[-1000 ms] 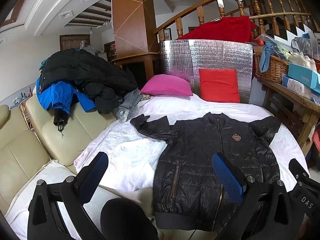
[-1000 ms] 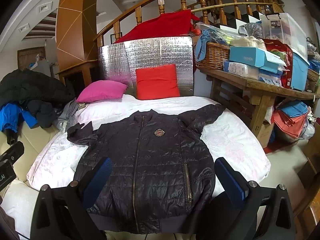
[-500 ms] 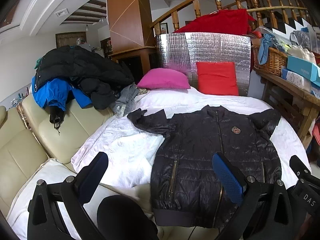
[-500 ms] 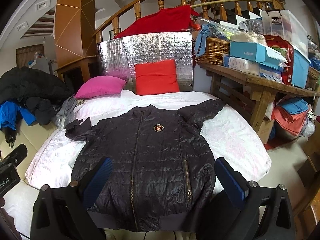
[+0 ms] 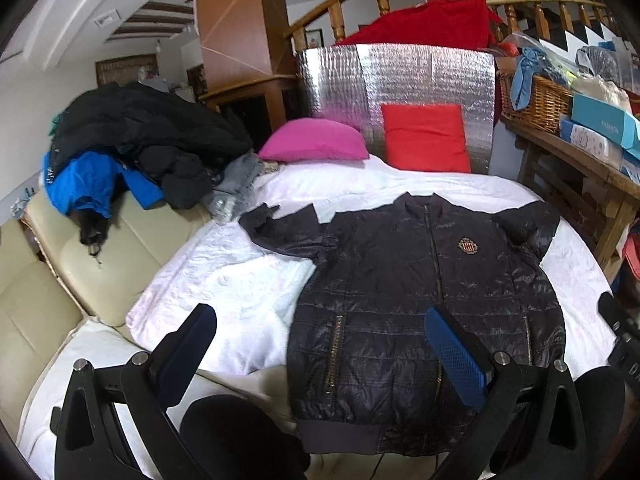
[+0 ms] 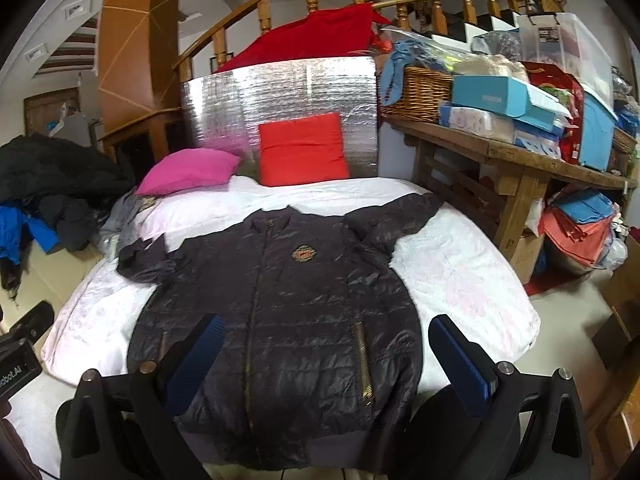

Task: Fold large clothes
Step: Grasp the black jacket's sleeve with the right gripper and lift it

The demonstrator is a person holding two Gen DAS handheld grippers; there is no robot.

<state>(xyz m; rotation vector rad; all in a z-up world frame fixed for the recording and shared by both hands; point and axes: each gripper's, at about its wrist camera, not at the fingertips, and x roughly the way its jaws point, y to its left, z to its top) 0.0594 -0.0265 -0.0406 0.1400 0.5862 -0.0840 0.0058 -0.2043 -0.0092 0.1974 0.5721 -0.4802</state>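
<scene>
A black quilted jacket point(image 5: 420, 300) lies flat and face up on the white bed cover point(image 5: 224, 280), zipped, sleeves spread to both sides, hem toward me. It also shows in the right wrist view point(image 6: 288, 320). My left gripper point(image 5: 320, 332) is open and empty, held above the jacket's lower left part. My right gripper point(image 6: 328, 344) is open and empty, above the jacket's hem. Neither touches the jacket.
A pink pillow point(image 5: 316, 140) and a red pillow point(image 5: 424, 140) lie at the bed's far end against a silver panel point(image 5: 400, 76). A pile of dark and blue coats point(image 5: 128, 144) sits on the beige sofa point(image 5: 48, 300) at left. A cluttered wooden table point(image 6: 520, 160) stands at right.
Both grippers have drawn back and tilted slightly, so the jacket sits a little farther away in both views. The jacket has not moved and the jaws stay open.
</scene>
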